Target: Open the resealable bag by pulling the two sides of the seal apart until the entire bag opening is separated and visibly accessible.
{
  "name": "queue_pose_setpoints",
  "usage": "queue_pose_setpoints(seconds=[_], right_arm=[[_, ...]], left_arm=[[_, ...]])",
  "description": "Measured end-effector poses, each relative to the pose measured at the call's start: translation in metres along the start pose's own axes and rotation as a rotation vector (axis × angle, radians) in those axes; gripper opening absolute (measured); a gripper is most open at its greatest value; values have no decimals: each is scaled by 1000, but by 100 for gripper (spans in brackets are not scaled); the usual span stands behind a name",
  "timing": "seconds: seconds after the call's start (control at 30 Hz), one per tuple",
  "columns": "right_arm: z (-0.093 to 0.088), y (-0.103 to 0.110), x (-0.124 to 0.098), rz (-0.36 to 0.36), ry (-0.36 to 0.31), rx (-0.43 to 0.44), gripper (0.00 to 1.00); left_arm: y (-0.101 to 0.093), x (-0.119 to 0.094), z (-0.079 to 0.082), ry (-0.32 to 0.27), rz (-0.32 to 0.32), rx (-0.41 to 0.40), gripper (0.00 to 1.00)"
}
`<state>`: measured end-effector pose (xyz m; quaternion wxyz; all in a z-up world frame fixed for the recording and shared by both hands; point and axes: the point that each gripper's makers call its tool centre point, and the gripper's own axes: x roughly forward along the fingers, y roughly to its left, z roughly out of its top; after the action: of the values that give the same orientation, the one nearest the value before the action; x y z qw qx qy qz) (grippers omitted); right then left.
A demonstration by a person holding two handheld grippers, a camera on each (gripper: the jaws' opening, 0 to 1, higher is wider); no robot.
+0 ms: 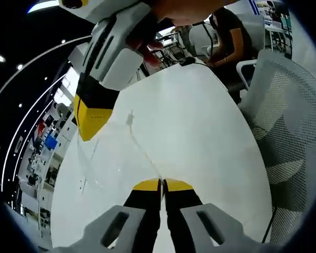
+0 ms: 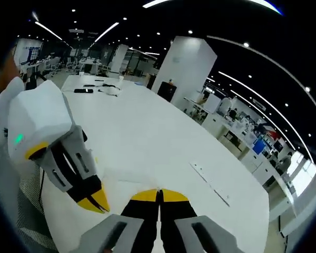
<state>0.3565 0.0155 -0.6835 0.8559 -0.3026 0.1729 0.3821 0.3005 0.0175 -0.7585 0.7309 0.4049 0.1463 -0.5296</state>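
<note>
Over the smooth white table [image 1: 200, 137] we hold a clear, thin plastic resealable bag [image 1: 116, 153], so transparent that we trace it mostly by its glinting edges and its seal strip. In the left gripper view, our left gripper [image 1: 162, 185] has its yellow-tipped black jaws pressed together on one side of the seal, a fine ridge running up from the tips to a small tab. The right gripper [image 1: 92, 124] reaches in from the upper left, its yellow wedge-shaped tip at the bag's far edge; we judge it pinched on the film. In the right gripper view, the right gripper [image 2: 159, 194] shows narrow, closed jaws, with the left gripper [image 2: 95, 200] just beside it. A white mesh chair [image 1: 284, 121] stands beside the table.
</note>
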Motion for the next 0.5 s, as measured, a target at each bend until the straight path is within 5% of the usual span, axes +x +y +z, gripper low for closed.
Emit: queue_pose_setpoints(seconds=[0.5], right_arm=[[-31, 16, 32, 54, 66, -142, 0]], left_arm=[[-3, 19, -26, 57, -22, -129, 14]])
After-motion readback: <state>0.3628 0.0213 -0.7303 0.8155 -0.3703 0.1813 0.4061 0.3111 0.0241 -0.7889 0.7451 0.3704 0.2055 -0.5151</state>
